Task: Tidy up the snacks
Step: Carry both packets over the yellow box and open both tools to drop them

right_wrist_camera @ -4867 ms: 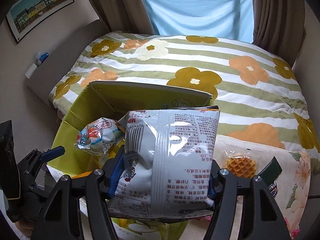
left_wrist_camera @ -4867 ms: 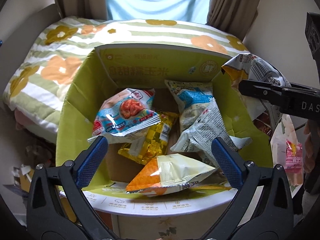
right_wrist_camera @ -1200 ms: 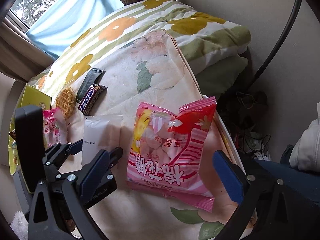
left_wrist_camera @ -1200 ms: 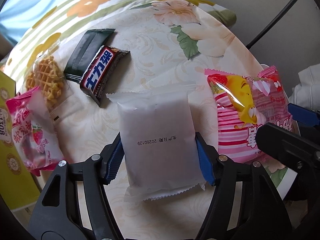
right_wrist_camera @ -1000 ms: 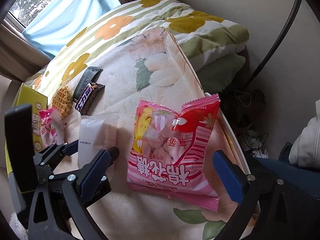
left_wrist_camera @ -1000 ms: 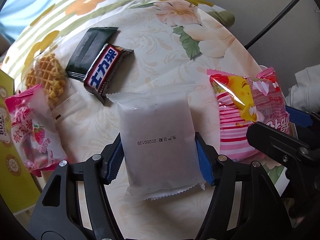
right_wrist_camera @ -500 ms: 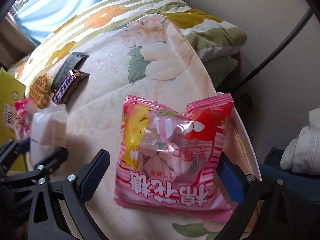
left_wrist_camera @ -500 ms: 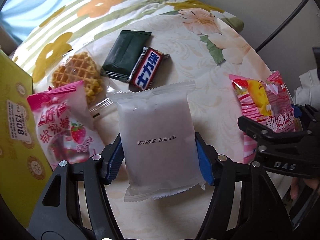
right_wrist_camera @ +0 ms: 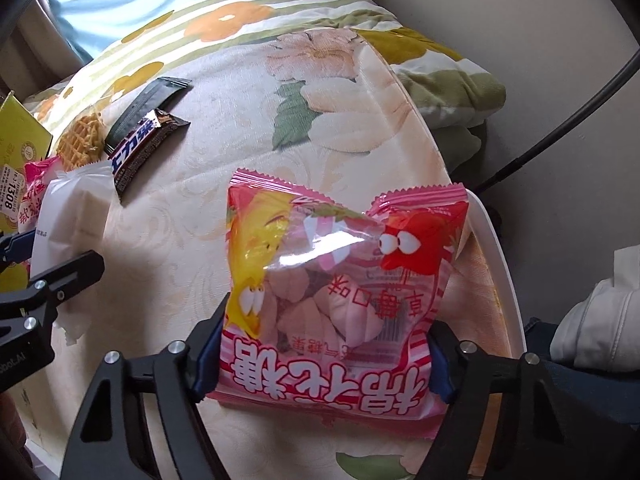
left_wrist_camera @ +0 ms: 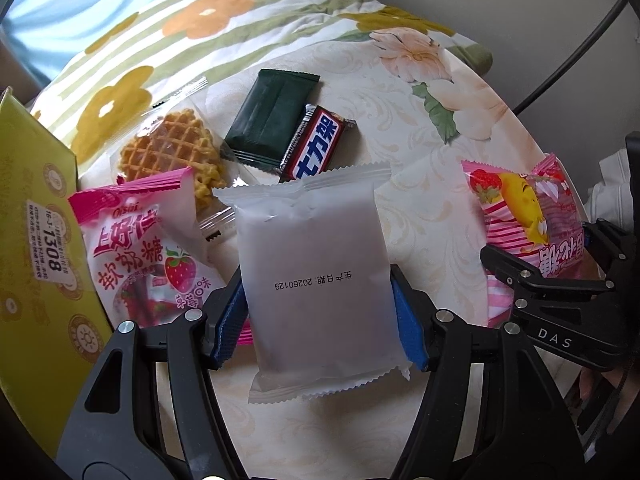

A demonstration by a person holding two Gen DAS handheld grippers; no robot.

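Note:
My left gripper (left_wrist_camera: 320,316) is shut on a frosted white snack packet (left_wrist_camera: 316,272) and holds it above the round table (left_wrist_camera: 400,80). The packet also shows in the right wrist view (right_wrist_camera: 68,216). My right gripper (right_wrist_camera: 324,356) is shut on a pink marshmallow bag (right_wrist_camera: 340,288), seen also at the right of the left wrist view (left_wrist_camera: 532,216). On the table lie a pink strawberry candy bag (left_wrist_camera: 144,248), a waffle in clear wrap (left_wrist_camera: 172,148), a dark green packet (left_wrist_camera: 272,116) and a chocolate bar (left_wrist_camera: 316,144). The yellow-green box (left_wrist_camera: 36,232) stands at the left.
The table's white rim (right_wrist_camera: 508,280) runs close on the right, with a black cable (right_wrist_camera: 560,128) and white cloth (right_wrist_camera: 600,320) beyond it. A striped flowered bed cover (left_wrist_camera: 180,32) lies behind the table.
My right gripper has closed on the marshmallow bag. My left gripper has carried the white packet up and left, toward the box.

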